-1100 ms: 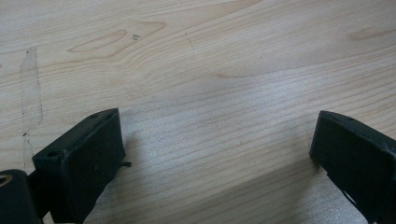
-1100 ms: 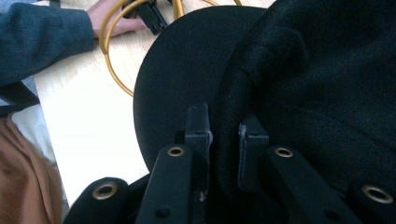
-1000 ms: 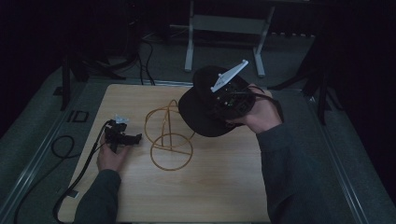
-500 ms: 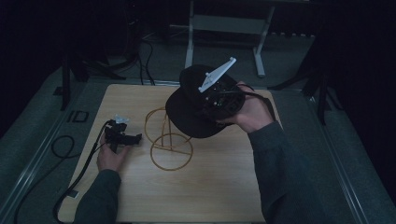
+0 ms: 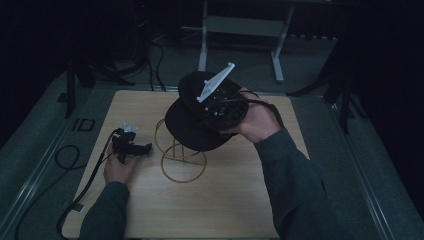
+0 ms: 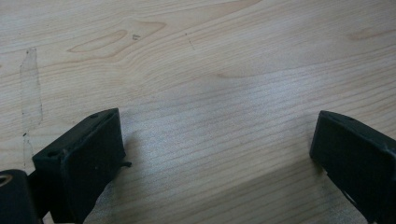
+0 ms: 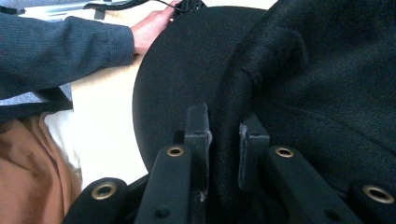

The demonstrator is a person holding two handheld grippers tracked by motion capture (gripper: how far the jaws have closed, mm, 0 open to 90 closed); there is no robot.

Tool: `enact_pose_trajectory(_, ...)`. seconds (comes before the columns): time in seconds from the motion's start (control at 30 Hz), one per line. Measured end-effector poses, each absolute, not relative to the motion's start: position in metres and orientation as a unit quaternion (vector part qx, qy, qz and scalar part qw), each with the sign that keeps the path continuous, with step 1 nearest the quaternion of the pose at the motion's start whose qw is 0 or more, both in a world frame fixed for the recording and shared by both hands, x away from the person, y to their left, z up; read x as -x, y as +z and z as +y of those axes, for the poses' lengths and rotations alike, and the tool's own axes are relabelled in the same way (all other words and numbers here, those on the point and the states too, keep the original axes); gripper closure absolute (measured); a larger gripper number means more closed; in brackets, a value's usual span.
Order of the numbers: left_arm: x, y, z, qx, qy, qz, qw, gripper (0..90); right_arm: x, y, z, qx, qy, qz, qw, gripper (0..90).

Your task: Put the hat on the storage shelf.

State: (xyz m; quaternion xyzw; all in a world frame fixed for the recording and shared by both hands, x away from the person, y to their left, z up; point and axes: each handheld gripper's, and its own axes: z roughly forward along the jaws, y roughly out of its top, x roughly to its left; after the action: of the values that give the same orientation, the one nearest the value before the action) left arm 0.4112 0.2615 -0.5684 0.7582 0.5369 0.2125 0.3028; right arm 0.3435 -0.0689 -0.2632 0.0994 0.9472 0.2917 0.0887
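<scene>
The right gripper (image 7: 223,135) stays clamped on the cap (image 5: 192,120) and has carried it left, so it now hangs over the wire stand (image 5: 181,150). Lowering it should come next. The left gripper (image 6: 215,154), jaws wide and empty, rests on the table (image 5: 225,200).

My two tools, my sleeves

My left tool (image 5: 131,146) is black, with a black cable (image 5: 87,182) trailing from it; its two jaws are blocky black pads with small holes. My right tool (image 5: 220,107) is black too, topped by a pale three-cornered plate (image 5: 215,82), and its jaw arms carry brass-ringed holes (image 7: 175,150). I wear dark grey-blue knitted sleeves (image 5: 292,185) on both arms, and brown cloth (image 7: 28,177) shows below.
</scene>
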Motion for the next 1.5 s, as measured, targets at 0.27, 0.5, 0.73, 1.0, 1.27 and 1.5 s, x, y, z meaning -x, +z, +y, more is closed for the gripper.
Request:
enact_pose_trajectory(0.27,-0.411,-0.568,0.262,-0.758,0.213,0.537,0.303,2.4,-0.341,-0.261,-0.053,-0.086,0.288,0.950,0.087,78.5)
enact_pose_trajectory(0.5,-0.411,-0.568,0.262,-0.758,0.213,0.537,0.303,2.4,-0.338,-0.259,-0.042,-0.072,0.286,0.952,0.086,78.4)
enact_pose_trajectory(0.73,-0.411,-0.568,0.261,-0.758,0.212,0.537,0.303,2.4,-0.337,-0.258,-0.031,-0.064,0.282,0.954,0.082,78.3)
enact_pose_trajectory(1.0,-0.411,-0.568,0.262,-0.758,0.213,0.537,0.303,2.4,-0.337,-0.258,-0.020,-0.059,0.280,0.955,0.077,78.2)
enact_pose_trajectory(1.27,-0.411,-0.568,0.262,-0.759,0.212,0.536,0.302,2.4,-0.334,-0.262,-0.009,-0.049,0.274,0.958,0.070,78.1)
enact_pose_trajectory(1.5,-0.411,-0.568,0.262,-0.760,0.210,0.536,0.301,2.4,-0.332,-0.271,-0.001,-0.041,0.266,0.961,0.063,77.7)
